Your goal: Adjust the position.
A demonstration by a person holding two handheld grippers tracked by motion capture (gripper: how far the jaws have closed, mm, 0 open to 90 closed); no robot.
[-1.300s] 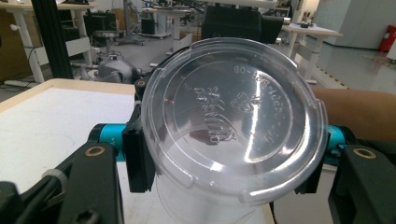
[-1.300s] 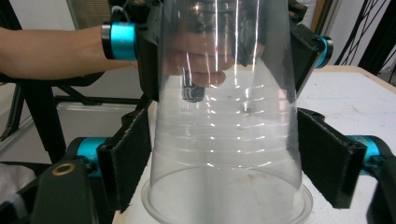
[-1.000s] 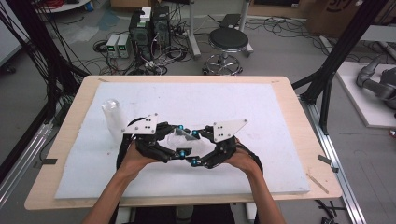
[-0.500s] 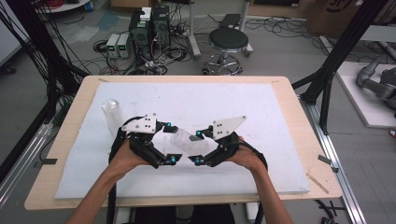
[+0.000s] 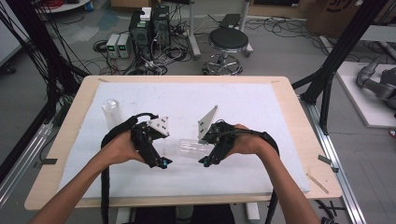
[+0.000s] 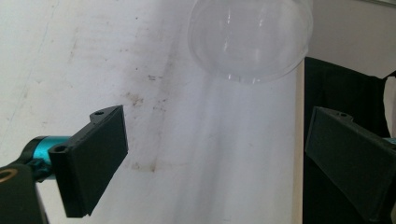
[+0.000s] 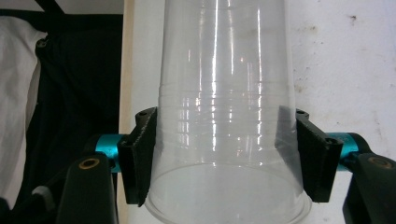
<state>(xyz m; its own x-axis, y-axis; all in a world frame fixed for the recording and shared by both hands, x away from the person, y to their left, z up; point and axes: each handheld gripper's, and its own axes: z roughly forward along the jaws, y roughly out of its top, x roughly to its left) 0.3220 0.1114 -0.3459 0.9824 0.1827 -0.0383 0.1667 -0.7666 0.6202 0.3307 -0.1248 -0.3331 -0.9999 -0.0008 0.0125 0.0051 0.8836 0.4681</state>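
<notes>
Black stool and 2 grey boxes behind table

Black jaws, teal pivots, grey plates

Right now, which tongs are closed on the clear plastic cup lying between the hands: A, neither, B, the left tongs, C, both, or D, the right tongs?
D: in the right gripper view the right tongs press both sides of the clear plastic cup near its rim, while the left tongs stand wide open, with the cup's base ahead of them.

Open white mat beyond both grippers; sole obstacle, an upright clear cup far left
</notes>
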